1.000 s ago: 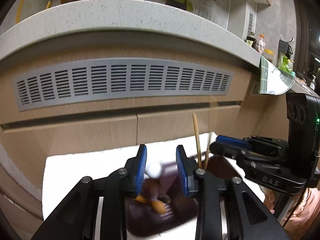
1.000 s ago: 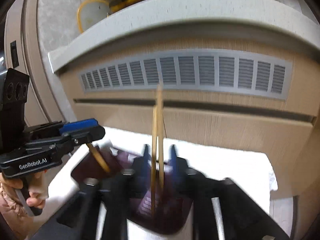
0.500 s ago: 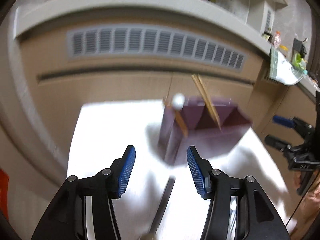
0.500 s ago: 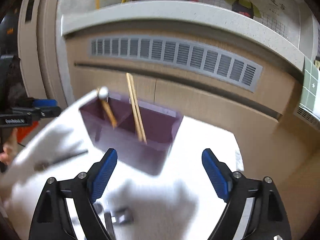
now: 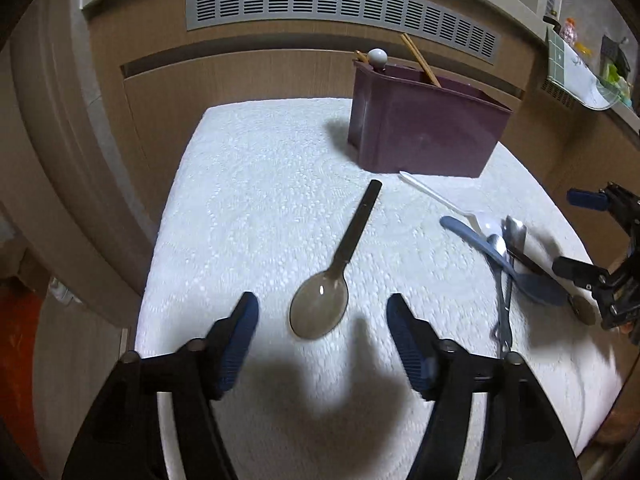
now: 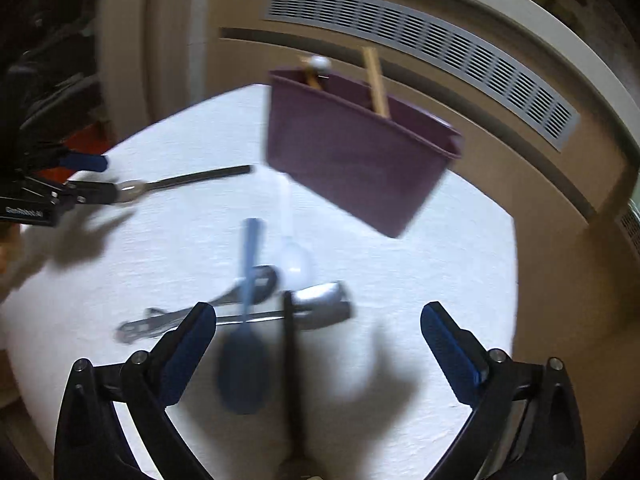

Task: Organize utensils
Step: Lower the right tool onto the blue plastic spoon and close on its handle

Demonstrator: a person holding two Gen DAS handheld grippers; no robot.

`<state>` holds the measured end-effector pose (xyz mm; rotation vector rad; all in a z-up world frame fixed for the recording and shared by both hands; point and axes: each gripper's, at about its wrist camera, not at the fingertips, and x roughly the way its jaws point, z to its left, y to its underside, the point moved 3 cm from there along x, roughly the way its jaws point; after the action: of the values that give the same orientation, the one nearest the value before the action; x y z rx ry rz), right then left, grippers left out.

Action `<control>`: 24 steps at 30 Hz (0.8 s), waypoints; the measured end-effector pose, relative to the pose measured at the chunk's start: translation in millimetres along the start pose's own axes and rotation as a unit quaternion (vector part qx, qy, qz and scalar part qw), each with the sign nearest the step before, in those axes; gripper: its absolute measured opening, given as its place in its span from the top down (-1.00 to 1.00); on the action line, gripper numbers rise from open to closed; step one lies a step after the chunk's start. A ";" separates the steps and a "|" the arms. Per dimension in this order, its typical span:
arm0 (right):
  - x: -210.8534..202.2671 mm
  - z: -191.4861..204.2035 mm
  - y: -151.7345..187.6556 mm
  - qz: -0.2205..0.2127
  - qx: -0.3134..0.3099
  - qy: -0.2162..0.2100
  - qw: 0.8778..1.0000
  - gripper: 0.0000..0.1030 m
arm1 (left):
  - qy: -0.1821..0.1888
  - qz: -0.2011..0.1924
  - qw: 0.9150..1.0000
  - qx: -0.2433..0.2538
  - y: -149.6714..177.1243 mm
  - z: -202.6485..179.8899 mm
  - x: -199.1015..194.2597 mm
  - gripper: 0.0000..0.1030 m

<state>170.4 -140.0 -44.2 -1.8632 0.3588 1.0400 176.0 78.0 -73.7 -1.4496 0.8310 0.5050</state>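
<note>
A purple utensil holder (image 5: 424,126) stands at the back of the white table (image 5: 248,208); it holds wooden chopsticks (image 5: 420,60) and a white-knobbed stick (image 5: 377,57). It also shows in the right wrist view (image 6: 356,152). A smoky translucent spoon (image 5: 326,300) lies bowl toward my open, empty left gripper (image 5: 322,340). My right gripper (image 6: 318,344) is open above a pile: a blue spoon (image 6: 244,364), a clear spoon (image 6: 294,258), a dark-handled utensil (image 6: 290,368) and metal cutlery (image 6: 320,306). The pile also shows in the left wrist view (image 5: 504,252).
A wooden cabinet front with a grey vent grille (image 5: 340,4) rises behind the table. The table's left edge (image 5: 160,240) drops off to the floor. A counter with bottles and clutter (image 5: 580,48) lies at the far right.
Both grippers have pulled back from the holder and lowered toward the table. The chopsticks and knobbed stick now stand in the holder. The loose utensils have come into view.
</note>
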 end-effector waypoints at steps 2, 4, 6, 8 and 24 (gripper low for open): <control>-1.2 10.7 -3.6 -0.006 -0.004 -0.023 1.000 -0.83 | -0.008 -0.004 1.000 0.007 5.8 -2.9 -5.3 -0.38; 5.0 18.9 -9.1 0.004 -0.003 -0.043 0.999 0.16 | -0.006 -0.005 1.000 0.011 9.4 -4.0 -8.5 -0.38; 20.1 24.3 -17.0 0.032 0.003 -0.064 0.997 0.64 | 0.001 -0.003 1.000 0.009 12.3 -3.9 -8.7 -0.38; 33.6 28.2 -24.4 0.042 0.010 -0.077 0.996 0.65 | 0.002 -0.003 1.000 0.003 15.1 -0.8 -9.3 -0.38; 53.7 20.8 -26.4 0.062 0.035 -0.058 0.996 0.81 | 0.020 0.005 0.999 -0.027 4.1 16.4 8.9 -0.38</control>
<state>208.3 -99.4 -74.8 -1.7271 0.4404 1.1994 181.7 92.9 -84.2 -1.5097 0.8626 0.5101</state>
